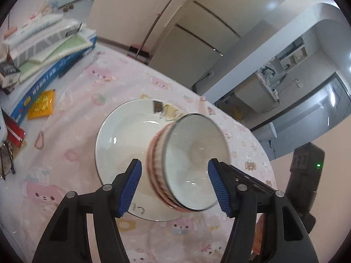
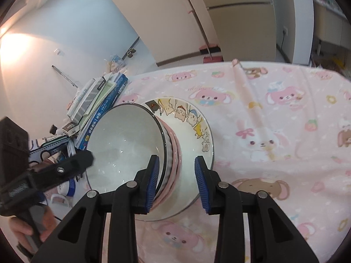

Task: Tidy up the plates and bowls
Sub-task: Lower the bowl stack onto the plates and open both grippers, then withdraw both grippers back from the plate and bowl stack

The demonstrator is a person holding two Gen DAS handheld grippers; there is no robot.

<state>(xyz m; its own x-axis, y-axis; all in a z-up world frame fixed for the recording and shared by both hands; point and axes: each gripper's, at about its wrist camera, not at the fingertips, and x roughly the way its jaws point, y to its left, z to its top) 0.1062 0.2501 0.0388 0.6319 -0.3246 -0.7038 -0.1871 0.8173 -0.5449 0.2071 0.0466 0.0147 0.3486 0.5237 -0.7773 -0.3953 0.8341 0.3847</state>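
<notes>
A stack of nested bowls (image 1: 193,153), white inside with pink ribbed walls, hangs steeply tilted over a white cartoon-printed plate (image 1: 118,135) on the pink tablecloth. My left gripper (image 1: 174,162) is open, its blue pads on either side of the stack and clear of it. In the right wrist view the bowl stack (image 2: 122,140) tips its mouth to the left above the plate (image 2: 193,118). My right gripper (image 2: 176,157) straddles the stack's wall, one pad inside the top bowl and one outside, shut on it. The left gripper's finger (image 2: 72,164) shows at the bowls' far rim.
A pile of books and papers (image 1: 48,50) lies at the table's far left, with a yellow packet (image 1: 41,106) beside it. Glasses and a red case (image 1: 13,135) sit at the left edge. A hand (image 2: 22,228) holds the left gripper's handle. A fridge and cabinets stand behind the table.
</notes>
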